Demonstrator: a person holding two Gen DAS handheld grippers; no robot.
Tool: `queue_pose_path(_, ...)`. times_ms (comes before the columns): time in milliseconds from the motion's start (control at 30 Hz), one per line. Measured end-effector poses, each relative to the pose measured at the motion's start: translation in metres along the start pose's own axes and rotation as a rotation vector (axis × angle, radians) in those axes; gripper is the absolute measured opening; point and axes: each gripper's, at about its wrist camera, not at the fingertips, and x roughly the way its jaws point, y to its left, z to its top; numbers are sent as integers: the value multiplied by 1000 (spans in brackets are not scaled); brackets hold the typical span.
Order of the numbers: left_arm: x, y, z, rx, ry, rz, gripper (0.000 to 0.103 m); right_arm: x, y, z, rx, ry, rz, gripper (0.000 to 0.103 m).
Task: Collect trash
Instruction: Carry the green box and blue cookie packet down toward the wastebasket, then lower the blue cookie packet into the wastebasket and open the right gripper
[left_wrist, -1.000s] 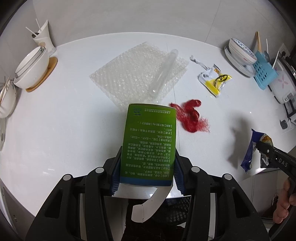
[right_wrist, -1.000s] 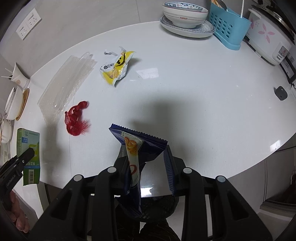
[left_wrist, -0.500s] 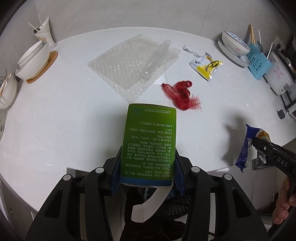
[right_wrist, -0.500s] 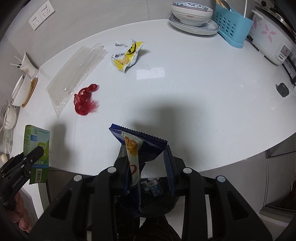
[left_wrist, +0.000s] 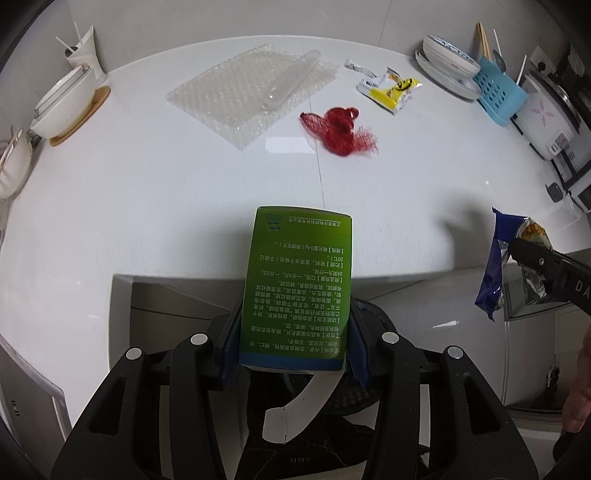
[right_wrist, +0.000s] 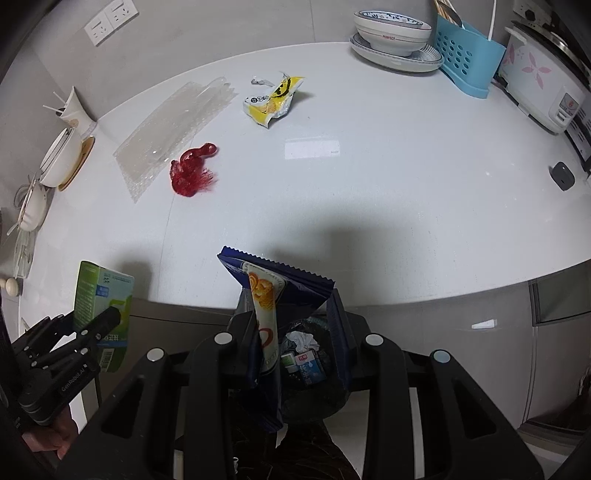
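My left gripper (left_wrist: 295, 343) is shut on a green cardboard box (left_wrist: 299, 280), held out past the white counter's front edge. My right gripper (right_wrist: 293, 325) is shut on a crumpled blue snack wrapper (right_wrist: 273, 280). Below both, on the floor, stands a dark trash bin (right_wrist: 317, 373) with small packets in it. On the counter lie a sheet of bubble wrap (left_wrist: 251, 96), a red net (left_wrist: 338, 125) and a yellow and white wrapper (left_wrist: 391, 90). The left wrist view shows the right gripper's fingers (left_wrist: 532, 258) pinching the blue wrapper (left_wrist: 493, 266) at the right.
White bowls (left_wrist: 62, 103) and a cup of sticks sit at the counter's far left. A stack of bowls (right_wrist: 391, 29), a blue utensil holder (right_wrist: 465, 55) and a white rice cooker (right_wrist: 543, 85) stand at the far right. A small dark object (right_wrist: 561, 175) lies near the right edge.
Both grippers have drawn back from the counter with their loads. The counter's front edge and the bin below have come into view under them. Neither grip has changed.
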Motion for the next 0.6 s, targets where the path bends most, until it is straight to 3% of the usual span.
queue_pose_path(600,28,-13,-64,5,13,-20,46,16,-5,-68,-103,16,57,29)
